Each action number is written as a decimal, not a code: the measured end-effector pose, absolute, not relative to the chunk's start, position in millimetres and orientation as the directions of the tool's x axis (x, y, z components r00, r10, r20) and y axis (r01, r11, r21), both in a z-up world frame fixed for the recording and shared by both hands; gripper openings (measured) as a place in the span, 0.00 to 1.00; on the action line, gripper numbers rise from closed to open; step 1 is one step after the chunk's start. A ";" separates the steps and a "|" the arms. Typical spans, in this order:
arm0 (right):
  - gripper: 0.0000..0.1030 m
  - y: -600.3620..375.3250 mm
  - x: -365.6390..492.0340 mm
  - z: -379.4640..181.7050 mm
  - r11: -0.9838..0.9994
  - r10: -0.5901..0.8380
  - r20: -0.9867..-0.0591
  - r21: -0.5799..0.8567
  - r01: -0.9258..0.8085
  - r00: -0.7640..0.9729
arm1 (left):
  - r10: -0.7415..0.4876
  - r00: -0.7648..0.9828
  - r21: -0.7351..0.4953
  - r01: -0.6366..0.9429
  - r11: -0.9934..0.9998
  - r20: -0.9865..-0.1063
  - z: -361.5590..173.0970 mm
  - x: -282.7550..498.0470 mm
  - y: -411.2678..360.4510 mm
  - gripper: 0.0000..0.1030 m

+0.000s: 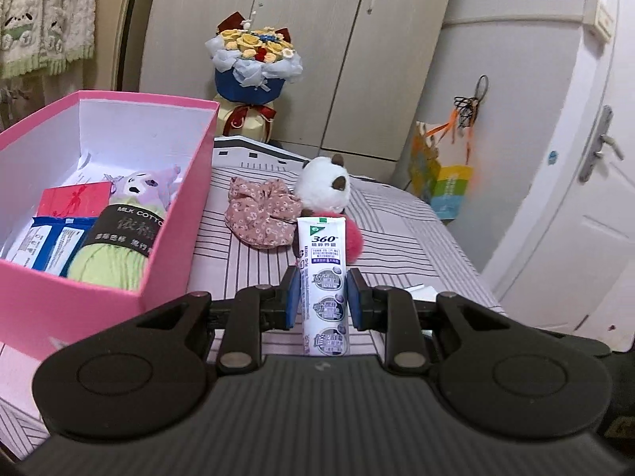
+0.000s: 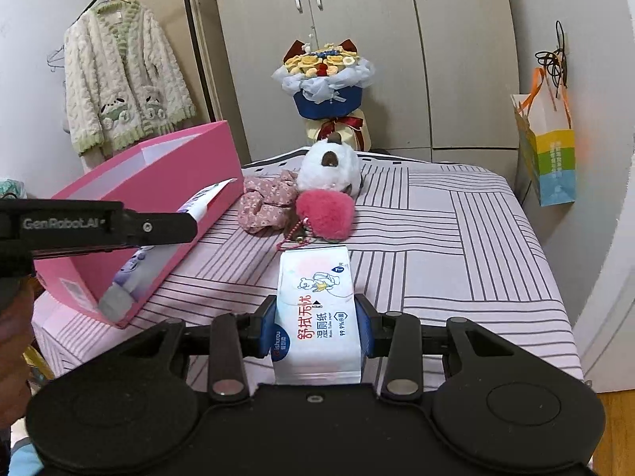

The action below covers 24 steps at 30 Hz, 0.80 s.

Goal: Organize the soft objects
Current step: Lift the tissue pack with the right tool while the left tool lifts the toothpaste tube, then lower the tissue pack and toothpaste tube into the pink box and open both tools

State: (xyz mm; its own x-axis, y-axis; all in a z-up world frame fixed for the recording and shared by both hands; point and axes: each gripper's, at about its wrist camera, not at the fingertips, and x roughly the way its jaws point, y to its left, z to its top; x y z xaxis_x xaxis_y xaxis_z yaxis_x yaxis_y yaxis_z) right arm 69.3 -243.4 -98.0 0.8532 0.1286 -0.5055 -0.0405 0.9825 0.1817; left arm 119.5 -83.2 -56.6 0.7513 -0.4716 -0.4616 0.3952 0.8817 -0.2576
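Soft objects partly sorted: yarn ball (image 1: pixel 109 265) and plush doll (image 1: pixel 145 190) already inside pink box (image 1: pixel 174 214). Left gripper (image 1: pixel 322 297) clenched on toothpaste tube (image 1: pixel 323 277), right gripper (image 2: pixel 316 327) on wet-wipe pack (image 2: pixel 315 309). Scrunchie (image 1: pixel 262 212), panda plush (image 1: pixel 323 184), pink pompom (image 2: pixel 325 212) left on bed (image 2: pixel 456 246).

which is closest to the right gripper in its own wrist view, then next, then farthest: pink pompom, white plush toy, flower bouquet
1. Pink pompom: on the bed just beyond the wet wipes pack held in the right gripper.
2. White plush toy: directly behind the pompom, touching it.
3. Flower bouquet: past the bed's far edge, by the wardrobe.
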 end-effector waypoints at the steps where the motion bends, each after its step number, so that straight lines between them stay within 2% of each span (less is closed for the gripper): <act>1: 0.43 -241.8 66.7 -94.9 0.982 0.134 -0.506 0.182 -0.046 0.852 | -0.485 0.743 -0.271 0.402 0.874 -0.461 -54.8 117.9 -79.9 0.23; 17: 0.43 -200.0 53.5 -30.0 0.958 0.285 -0.583 0.155 -0.240 0.761 | -0.610 0.685 -0.387 0.477 0.789 -0.398 2.5 87.5 1.1 0.23; 21: 0.43 -177.9 56.3 -9.2 0.939 0.336 -0.558 0.136 -0.316 0.759 | -0.588 0.722 -0.356 0.476 0.805 -0.365 20.4 83.1 22.4 0.23; 24: 0.43 -157.0 58.8 2.5 0.932 0.347 -0.526 0.098 -0.350 0.776 | -0.522 0.773 -0.294 0.438 0.850 -0.360 30.5 82.2 35.8 0.23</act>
State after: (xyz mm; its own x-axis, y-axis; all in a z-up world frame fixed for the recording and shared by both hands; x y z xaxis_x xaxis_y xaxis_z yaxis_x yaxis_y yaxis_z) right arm 58.8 -157.0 2.5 0.7764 0.3472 -0.5260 -0.3503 0.9315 0.0979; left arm 82.2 35.8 30.5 0.7732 -0.5222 -0.3598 0.4375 0.8500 -0.2935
